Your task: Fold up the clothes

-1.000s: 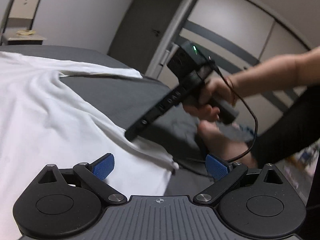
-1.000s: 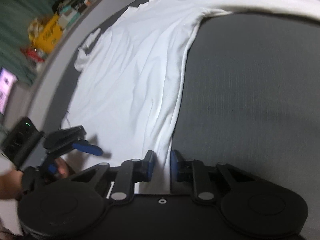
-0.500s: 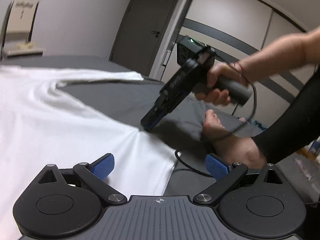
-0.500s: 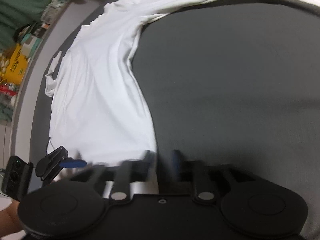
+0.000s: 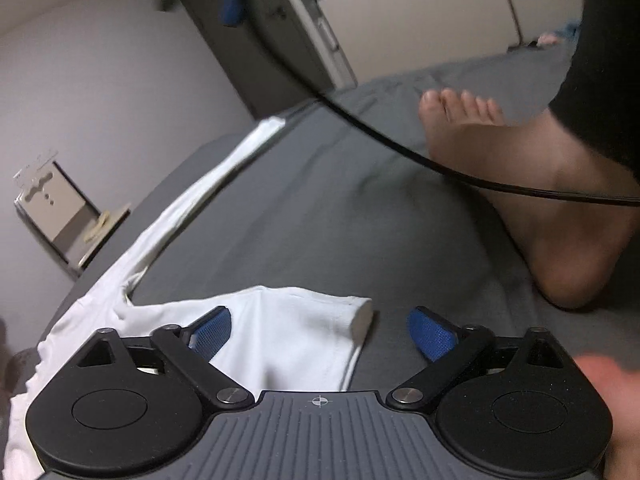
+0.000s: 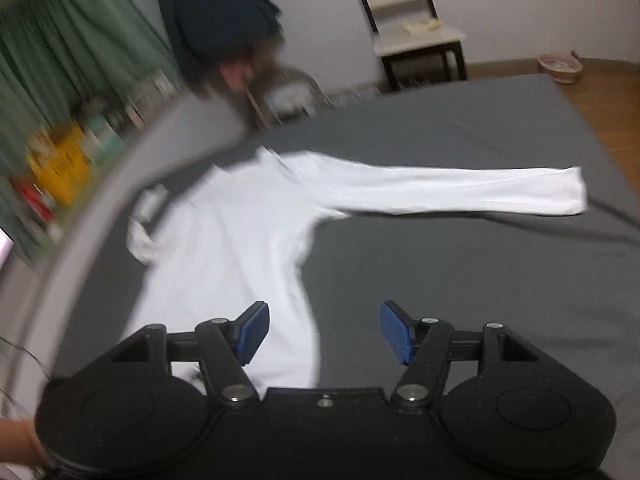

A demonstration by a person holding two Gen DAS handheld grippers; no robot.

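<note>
Left wrist view first: far left is a pale grey wall (image 5: pixel 100 80) with a chair (image 5: pixel 60 208) beside the bed. A white shirt (image 5: pixel 288 344) lies flat on the bed's dark grey sheet (image 5: pixel 320 220), with one long sleeve reaching up and away toward a tall wardrobe (image 5: pixel 420 32). The left tongs (image 5: pixel 320 334) are wide open and hold nothing; the shirt's hem corner lies under and between the blue pads (image 5: pixel 212 334). To the right, a black cable (image 5: pixel 400 148) hangs across the view, and a person's bare foot (image 5: pixel 520 184) rests on the sheet.

Right wrist view: on the left is a green curtain (image 6: pixel 60 60) and some blurry, bright things I cannot make out. In the middle the white shirt (image 6: pixel 232 240) is spread on the grey sheet (image 6: pixel 460 280), one sleeve stretched straight out to the right. The right tongs (image 6: pixel 324 332) are open too, empty, above the shirt's side edge. Behind the bed stands the chair (image 6: pixel 412 24), and on the far right a small bowl (image 6: pixel 560 68) sits on a wooden floor (image 6: pixel 612 112).
</note>
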